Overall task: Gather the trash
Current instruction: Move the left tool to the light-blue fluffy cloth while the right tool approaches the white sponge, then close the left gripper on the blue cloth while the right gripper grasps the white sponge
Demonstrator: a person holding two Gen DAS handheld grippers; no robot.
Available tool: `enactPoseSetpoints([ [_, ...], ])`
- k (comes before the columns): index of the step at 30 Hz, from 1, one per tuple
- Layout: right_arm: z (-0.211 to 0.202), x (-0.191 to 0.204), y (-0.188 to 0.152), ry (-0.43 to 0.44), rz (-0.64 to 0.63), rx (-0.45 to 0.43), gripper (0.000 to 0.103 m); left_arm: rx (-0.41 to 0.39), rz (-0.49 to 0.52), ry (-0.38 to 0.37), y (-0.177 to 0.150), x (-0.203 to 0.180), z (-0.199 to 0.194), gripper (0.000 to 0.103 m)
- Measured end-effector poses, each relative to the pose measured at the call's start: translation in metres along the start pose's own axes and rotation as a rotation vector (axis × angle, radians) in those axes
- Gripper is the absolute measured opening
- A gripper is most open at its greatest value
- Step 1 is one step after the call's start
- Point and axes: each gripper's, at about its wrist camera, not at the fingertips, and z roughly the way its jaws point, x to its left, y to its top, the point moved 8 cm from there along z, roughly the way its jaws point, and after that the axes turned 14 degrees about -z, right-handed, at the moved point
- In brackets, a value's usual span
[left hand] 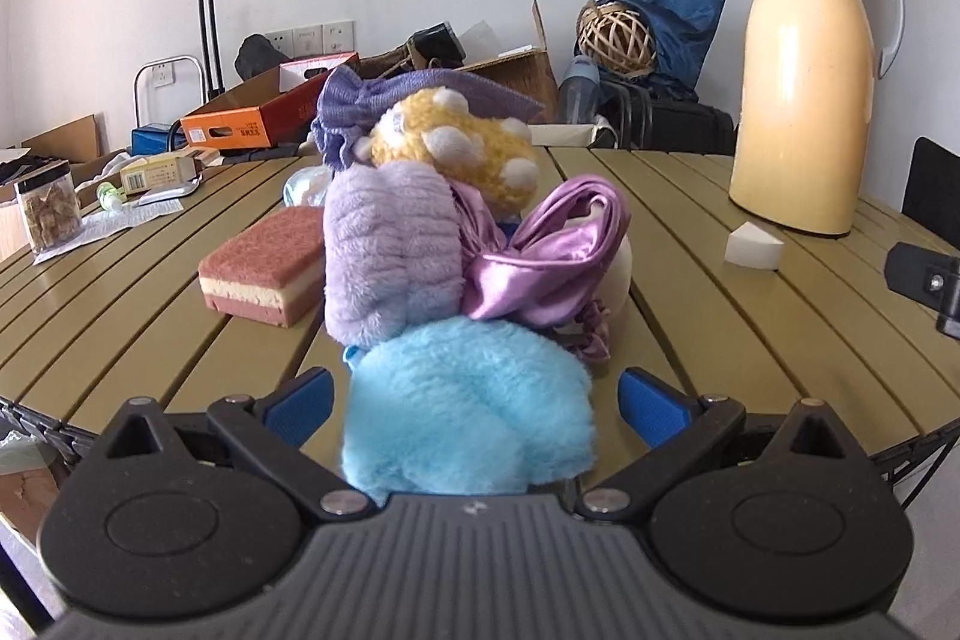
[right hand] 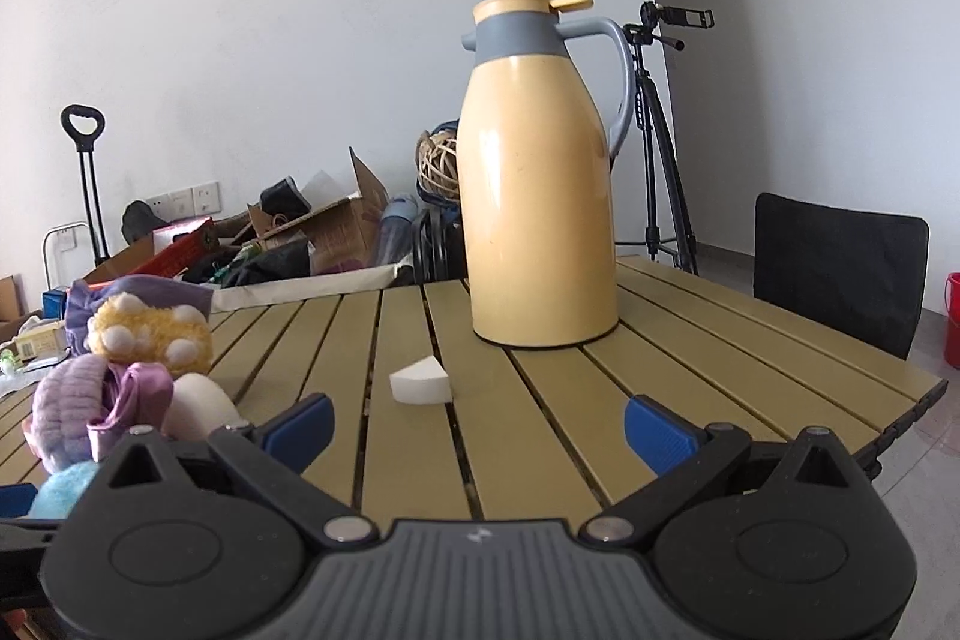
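Nothing looks collected yet, by my judgement. Slatted table (right hand: 540, 436) beneath my fingers; yellow thermos (right hand: 540, 196) beyond my right gripper (right hand: 477, 427), spread wide, empty. My left gripper (left hand: 474, 400), also spread, flanks the blue plush piece (left hand: 468, 412). White sponge wedge (right hand: 420, 382) lies just ahead of my right fingers. No writing legible.

White wedge sponge (right hand: 420, 381): small, flat on slatted table, alone, in front of yellow jug base, right of soft pile. Pink sponge (left hand: 262, 265): rectangular, cream middle layer, flat on table, just left of pile. Pile: blue fluffy puff (left hand: 468, 421) nearest, lilac fluffy cloth (left hand: 390, 256) behind it, shiny purple satin bow (left hand: 540, 262) beside, yellow spotted plush (left hand: 456, 148) farther back.
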Motion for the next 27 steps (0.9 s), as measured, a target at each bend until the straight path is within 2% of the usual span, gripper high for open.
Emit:
enactPoseSetpoints([
  [5, -0.001, 0.001, -0.002, 0.008, 0.002, 0.004, 0.103, 0.034, -0.019, -0.008, -0.004, 0.005, 0.003, 0.081],
  [14, -0.002, 0.008, -0.001, 0.020, 0.000, 0.002, 0.103, 0.038, -0.014, -0.043, -0.003, 0.013, -0.009, 0.076],
  [20, 0.000, 0.017, 0.001, 0.036, -0.004, 0.003, 0.103, -0.002, 0.024, -0.073, 0.001, 0.017, -0.030, 0.075],
  [27, 0.004, 0.035, 0.003, 0.055, -0.026, 0.002, 0.103, -0.033, 0.017, -0.083, 0.008, 0.033, -0.044, 0.075],
])
